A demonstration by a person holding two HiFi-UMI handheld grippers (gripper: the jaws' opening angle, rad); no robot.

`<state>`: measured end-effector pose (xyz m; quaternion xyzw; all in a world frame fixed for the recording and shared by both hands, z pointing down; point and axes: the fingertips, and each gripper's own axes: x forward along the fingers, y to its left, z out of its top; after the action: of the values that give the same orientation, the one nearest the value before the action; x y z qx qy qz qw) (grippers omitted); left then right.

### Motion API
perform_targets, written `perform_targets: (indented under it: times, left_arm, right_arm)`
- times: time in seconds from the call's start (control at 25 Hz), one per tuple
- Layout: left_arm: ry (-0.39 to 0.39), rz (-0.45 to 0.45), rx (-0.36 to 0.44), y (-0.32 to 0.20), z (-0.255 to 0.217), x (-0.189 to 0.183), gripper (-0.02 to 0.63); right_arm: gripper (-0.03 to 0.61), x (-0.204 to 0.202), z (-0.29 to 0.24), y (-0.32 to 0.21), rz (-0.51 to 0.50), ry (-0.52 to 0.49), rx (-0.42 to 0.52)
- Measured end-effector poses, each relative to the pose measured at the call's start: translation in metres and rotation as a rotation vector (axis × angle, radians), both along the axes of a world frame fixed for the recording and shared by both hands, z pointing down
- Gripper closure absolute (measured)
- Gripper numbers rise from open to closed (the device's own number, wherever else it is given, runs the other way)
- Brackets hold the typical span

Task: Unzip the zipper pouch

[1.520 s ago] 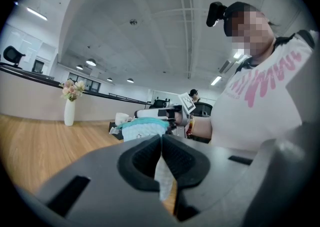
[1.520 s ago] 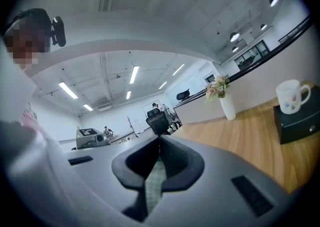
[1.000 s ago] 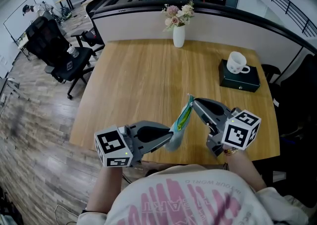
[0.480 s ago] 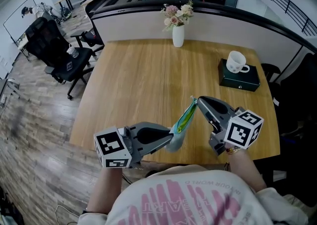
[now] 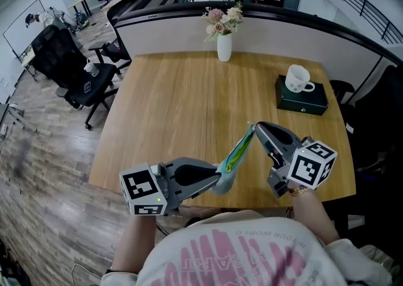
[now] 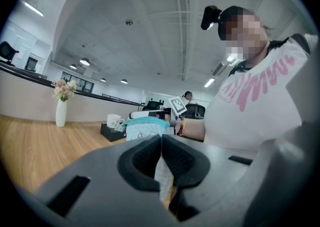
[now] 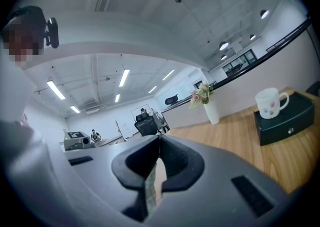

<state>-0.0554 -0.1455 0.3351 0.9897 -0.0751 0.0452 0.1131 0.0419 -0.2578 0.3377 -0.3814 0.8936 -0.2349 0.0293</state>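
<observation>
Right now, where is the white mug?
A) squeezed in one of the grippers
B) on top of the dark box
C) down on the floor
B: in the head view the white mug stands on the dark box at the far right of the table.

The worktop [image 5: 170,102] fills the middle of the frame. A vase [image 5: 224,46] stands at its far edge, upper centre. At centre right a mug [image 5: 297,79] sits on a box [image 5: 303,99]. In the lower centre, over the near edge, the pouch [image 5: 234,159] stretches between the left hand-held gripper [image 5: 218,179] at its lower end and the right hand-held gripper [image 5: 255,126] at its upper end. Chairs [image 5: 69,64] stand on the floor [image 5: 38,152], upper left.
</observation>
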Motion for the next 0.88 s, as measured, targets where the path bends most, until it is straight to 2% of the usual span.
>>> perform_targets:
  times: [0.88]
  left_arm:
    - [0.025, 0.085, -0.005, 0.016, -0.001, -0.01, 0.601]
  right_arm:
    - [0.572, 0.017, 0.008, 0.007, 0.114, -0.006, -0.042]
